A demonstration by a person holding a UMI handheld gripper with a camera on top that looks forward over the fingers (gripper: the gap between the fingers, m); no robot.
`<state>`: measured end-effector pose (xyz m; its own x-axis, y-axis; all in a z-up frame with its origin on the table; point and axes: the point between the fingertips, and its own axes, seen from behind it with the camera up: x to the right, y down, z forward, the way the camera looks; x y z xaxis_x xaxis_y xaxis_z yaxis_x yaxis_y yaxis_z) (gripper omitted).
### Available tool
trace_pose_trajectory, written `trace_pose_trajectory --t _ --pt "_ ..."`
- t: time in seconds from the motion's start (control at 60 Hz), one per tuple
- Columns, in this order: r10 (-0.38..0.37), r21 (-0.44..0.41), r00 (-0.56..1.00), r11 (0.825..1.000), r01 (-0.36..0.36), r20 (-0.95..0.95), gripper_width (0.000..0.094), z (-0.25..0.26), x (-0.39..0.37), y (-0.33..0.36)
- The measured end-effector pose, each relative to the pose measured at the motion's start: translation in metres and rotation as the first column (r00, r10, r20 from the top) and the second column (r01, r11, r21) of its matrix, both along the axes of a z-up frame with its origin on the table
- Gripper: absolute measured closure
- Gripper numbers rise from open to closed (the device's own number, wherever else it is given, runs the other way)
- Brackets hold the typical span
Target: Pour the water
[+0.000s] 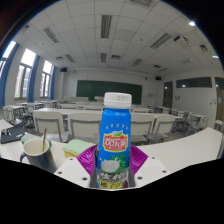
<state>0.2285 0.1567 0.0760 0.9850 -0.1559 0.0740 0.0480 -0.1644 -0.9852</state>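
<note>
The tongs are clamped on a blue plastic bottle with a pale blue cap, both purple pads pressing its sides near the base. The bottle stands upright, its label bearing red and white lettering. To its left on the white surface sits a cup, just beside a green object that is probably a sponge, though it is hard to tell. Beyond them are rows of desks and chairs, a green chalkboard and windows.
</note>
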Motion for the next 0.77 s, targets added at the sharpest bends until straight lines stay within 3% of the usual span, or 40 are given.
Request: trace_pose_trajectory --t 0.083,0.15,0.283,0.433,0.6,0.767 --pt "-0.002 -0.033 1.000 0.999 0.002 -0.003 0.0321 0.000 0.001 -0.002" --pt "-0.021 -0.114 0.999 0.993 0.016 -0.040 0.0066 -0.012 0.003 -0.009" --pt "0.009 -0.107 0.991 0.994 -0.024 -0.135 0.0094 0.000 -0.010 -0.047" --pt "0.128 -0.078 0.984 0.987 -0.138 -0.120 0.0091 0.018 -0.072 -0.126" --pt "0.162 -0.085 0.977 0.981 -0.175 -0.142 0.0086 0.007 -0.119 -0.202" --pt "0.178 -0.094 0.971 0.976 -0.194 -0.157 0.0081 -0.013 -0.140 -0.233"
